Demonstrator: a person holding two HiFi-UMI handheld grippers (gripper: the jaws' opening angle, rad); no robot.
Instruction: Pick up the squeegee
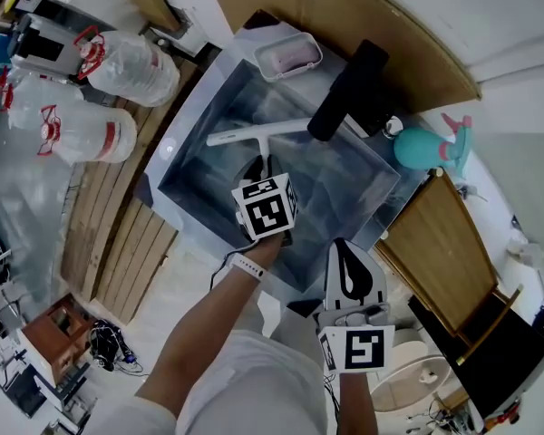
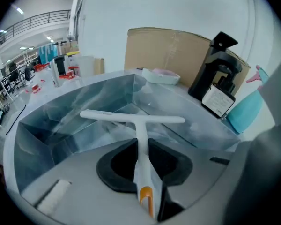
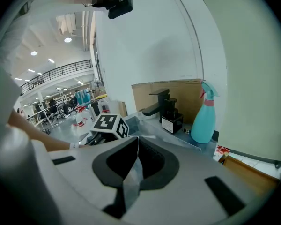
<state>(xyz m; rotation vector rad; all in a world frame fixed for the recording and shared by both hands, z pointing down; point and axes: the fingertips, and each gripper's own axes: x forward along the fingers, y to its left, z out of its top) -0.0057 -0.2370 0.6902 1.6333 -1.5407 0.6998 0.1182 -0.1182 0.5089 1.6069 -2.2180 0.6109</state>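
A white squeegee (image 1: 254,133) with a long blade and a slim handle is out over the steel sink (image 1: 344,198). My left gripper (image 1: 262,165) is shut on its handle, with the blade sticking out beyond the fingertips. In the left gripper view the squeegee (image 2: 131,118) runs straight out between the black pads of the left gripper (image 2: 141,146), and an orange end of the handle shows near the camera. My right gripper (image 1: 348,263) hovers at the sink's near right corner, shut with nothing in it. In its own view the right gripper (image 3: 137,138) has its jaws meeting along a thin line.
A black faucet (image 1: 349,89) reaches over the sink's far side. A white soap dish (image 1: 288,57) sits on the far rim, and a teal spray bottle (image 1: 426,146) stands at the right. Large water jugs (image 1: 131,62) lie on the floor at left. An open wooden cabinet door (image 1: 444,243) is at right.
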